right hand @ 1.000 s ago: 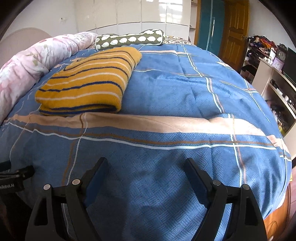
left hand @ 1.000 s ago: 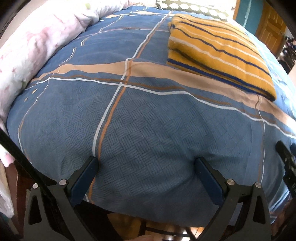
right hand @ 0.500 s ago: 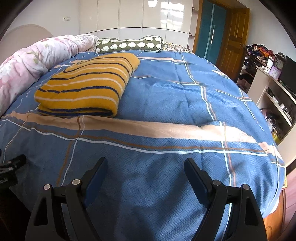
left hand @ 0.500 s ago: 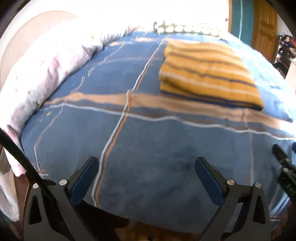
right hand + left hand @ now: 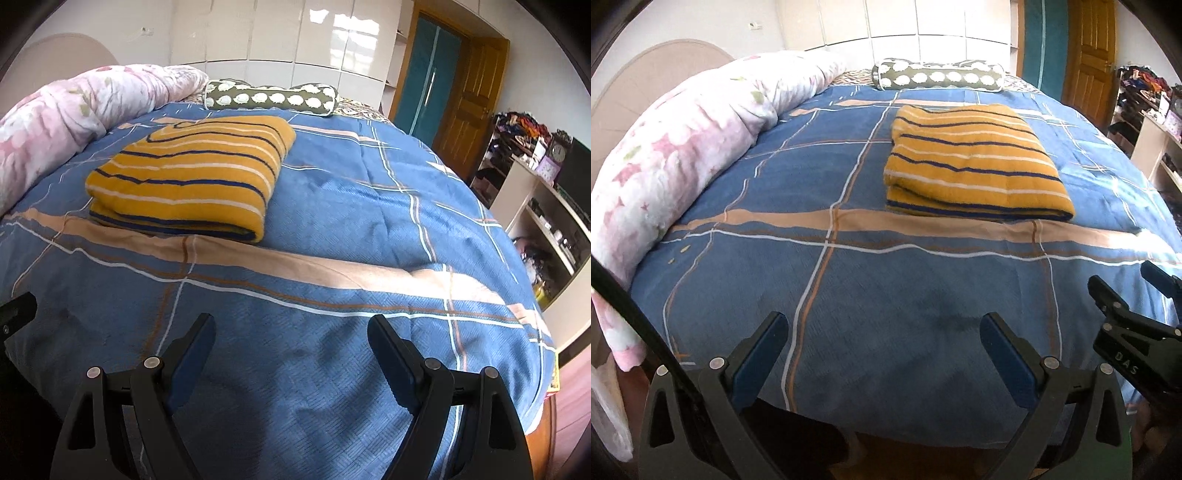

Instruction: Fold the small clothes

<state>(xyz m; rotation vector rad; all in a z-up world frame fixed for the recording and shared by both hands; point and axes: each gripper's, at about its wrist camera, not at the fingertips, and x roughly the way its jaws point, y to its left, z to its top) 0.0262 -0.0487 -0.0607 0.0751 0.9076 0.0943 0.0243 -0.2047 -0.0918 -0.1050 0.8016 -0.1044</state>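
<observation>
Upper centre of both views, your folded mustard-yellow striped knit garment [image 5: 975,162] [image 5: 192,181] lies on the blue plaid bedspread [image 5: 886,280]; left gripper [image 5: 882,332] and right gripper [image 5: 291,332] jaws spread, empty.

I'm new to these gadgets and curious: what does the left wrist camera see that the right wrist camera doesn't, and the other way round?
Only the left view shows the right gripper edging in at its side. Only the right view shows the white shelf unit with a clock on top. Both show the folded yellow striped garment lying on the blue bedspread, the dotted bolster pillow, the pink quilt, and open jaws.
</observation>
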